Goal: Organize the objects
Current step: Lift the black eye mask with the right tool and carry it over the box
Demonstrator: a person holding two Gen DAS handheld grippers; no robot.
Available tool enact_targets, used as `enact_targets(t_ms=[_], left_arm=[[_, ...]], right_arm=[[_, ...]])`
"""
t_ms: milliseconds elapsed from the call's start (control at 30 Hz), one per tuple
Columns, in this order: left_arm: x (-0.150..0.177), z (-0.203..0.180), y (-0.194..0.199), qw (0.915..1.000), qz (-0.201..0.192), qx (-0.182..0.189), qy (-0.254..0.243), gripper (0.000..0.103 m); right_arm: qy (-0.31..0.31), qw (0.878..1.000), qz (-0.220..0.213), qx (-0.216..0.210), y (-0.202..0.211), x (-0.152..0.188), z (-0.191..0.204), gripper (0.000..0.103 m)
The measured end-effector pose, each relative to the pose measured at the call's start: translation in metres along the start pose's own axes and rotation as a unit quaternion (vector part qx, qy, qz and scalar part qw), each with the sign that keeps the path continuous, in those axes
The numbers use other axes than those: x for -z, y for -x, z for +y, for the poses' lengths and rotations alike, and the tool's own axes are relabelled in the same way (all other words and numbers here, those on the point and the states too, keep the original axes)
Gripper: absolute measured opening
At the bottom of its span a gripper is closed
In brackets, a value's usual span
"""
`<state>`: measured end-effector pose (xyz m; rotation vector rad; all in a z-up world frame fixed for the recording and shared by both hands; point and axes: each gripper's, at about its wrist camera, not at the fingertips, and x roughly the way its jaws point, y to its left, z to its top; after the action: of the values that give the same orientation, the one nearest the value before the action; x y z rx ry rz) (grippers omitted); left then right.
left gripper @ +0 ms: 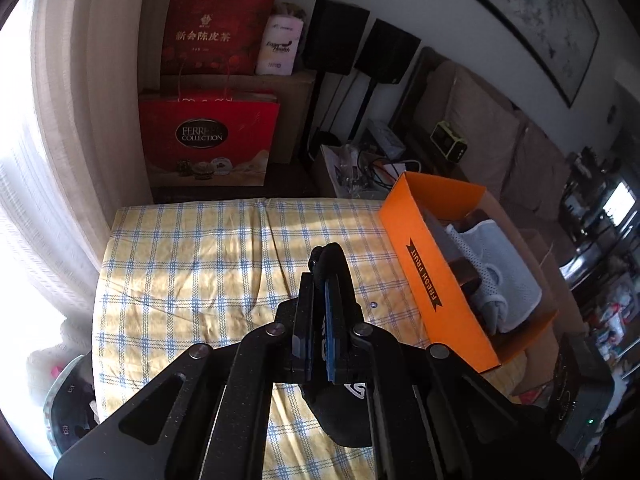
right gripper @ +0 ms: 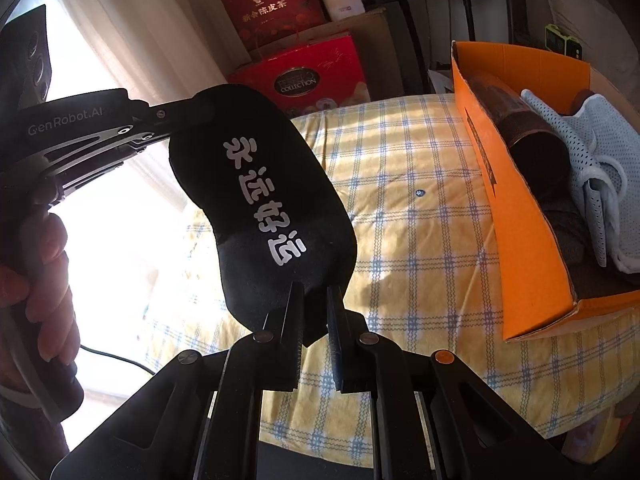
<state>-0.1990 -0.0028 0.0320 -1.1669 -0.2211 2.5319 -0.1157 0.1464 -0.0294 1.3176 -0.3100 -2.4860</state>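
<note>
A black fabric eye mask (right gripper: 264, 196) with white characters hangs in the air over the checked tablecloth (right gripper: 420, 208), stretched between both grippers. My right gripper (right gripper: 314, 300) is shut on its near end. My left gripper (right gripper: 192, 110), held by a hand (right gripper: 44, 264), is shut on its far end at the left. In the left wrist view the left gripper (left gripper: 320, 276) pinches the mask's edge (left gripper: 330, 256), and the rest of the mask (left gripper: 340, 412) sags below the fingers. An orange cardboard box (right gripper: 516, 216) with "FRESH FRUIT" on its side stands at the right.
The orange box (left gripper: 432, 276) holds a white mesh cloth (left gripper: 496, 264) and a dark brown roll (right gripper: 516, 120). Red gift bags (left gripper: 208, 136) and a cardboard carton stand beyond the table by the curtain. A side table with cables (left gripper: 372, 168) and a sofa lie to the right.
</note>
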Motion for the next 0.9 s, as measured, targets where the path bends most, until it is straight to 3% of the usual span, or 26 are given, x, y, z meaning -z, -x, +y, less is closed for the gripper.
enact_targets(t_ms=[500,900], left_arm=[[-0.034,-0.071,0.011,0.9986,-0.034,0.028,-0.031,0.004],[-0.037,-0.136,-0.023,0.9958,-0.003,0.074,-0.052,0.004]], right_arm=[[-0.007,0.997,-0.068,0.035,0.083,-0.037,-0.036,0.01],[-0.04,0.993,-0.096,0.063,0.116,-0.036,-0.086,0.01]])
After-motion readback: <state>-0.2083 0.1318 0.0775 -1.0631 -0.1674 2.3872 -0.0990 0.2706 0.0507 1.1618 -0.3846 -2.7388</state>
